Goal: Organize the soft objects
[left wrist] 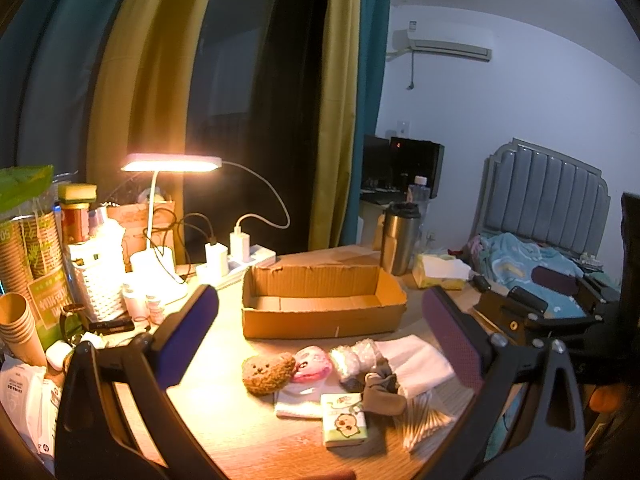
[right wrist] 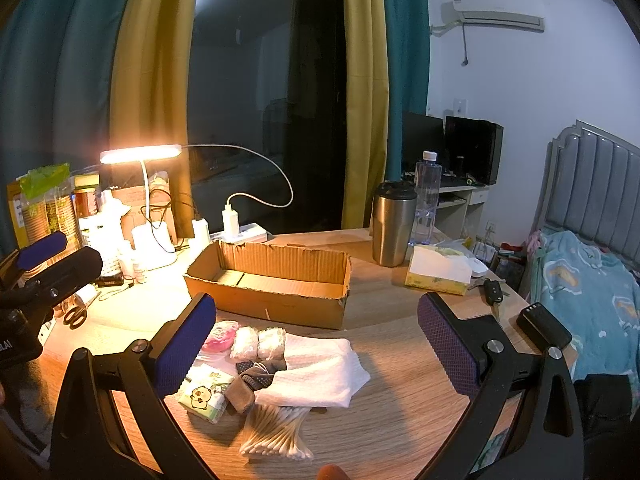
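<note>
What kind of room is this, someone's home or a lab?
Most likely a bedroom at home. A bed with a padded grey headboard and a rumpled blue blanket stands beside a cluttered wooden desk lit by a desk lamp, with an air conditioner on the wall.

Cardboard boxes: you have one (left wrist: 324, 304).
Plush bears: one (left wrist: 267, 372).
White towels: one (right wrist: 320, 372).
Tissue packs with the duck print: one (right wrist: 206, 394).
Bubble-wrap rolls: two (right wrist: 245, 343) and (right wrist: 271, 340).
Cotton swab bundles: one (right wrist: 276, 434).
Steel tumblers: one (right wrist: 393, 224).
Water bottles: one (right wrist: 427, 192).
</note>
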The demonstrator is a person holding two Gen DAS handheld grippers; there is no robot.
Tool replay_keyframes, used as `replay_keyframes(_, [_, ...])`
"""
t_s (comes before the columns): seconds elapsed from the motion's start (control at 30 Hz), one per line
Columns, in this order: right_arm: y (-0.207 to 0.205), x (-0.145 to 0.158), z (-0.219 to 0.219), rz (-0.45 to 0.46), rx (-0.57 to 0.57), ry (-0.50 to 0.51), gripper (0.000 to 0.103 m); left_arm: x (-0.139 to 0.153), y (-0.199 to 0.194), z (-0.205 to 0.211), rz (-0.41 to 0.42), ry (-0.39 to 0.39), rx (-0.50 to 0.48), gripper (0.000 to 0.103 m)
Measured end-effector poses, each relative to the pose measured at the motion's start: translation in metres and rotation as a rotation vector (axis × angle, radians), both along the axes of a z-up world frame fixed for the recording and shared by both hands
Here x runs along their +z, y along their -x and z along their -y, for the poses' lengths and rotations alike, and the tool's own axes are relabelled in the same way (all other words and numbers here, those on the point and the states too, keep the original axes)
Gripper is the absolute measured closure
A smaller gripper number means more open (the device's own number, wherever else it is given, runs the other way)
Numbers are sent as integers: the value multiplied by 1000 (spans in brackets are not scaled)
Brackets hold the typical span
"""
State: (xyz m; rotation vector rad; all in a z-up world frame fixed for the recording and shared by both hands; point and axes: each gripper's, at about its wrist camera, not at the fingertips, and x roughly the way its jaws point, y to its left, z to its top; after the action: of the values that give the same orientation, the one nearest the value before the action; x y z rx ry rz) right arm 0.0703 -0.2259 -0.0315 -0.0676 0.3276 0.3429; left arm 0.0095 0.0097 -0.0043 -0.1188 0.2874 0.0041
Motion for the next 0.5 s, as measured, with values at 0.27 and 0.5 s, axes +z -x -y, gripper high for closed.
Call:
replay_keyframes(0.27, [0,-1,-1,1,-1,1,1,1,0,-1,2,1,0,1])
replay_keyframes(0.5, [-1,-1,-1,0,-1,1,1,1,-1,-1,1,1,2,1])
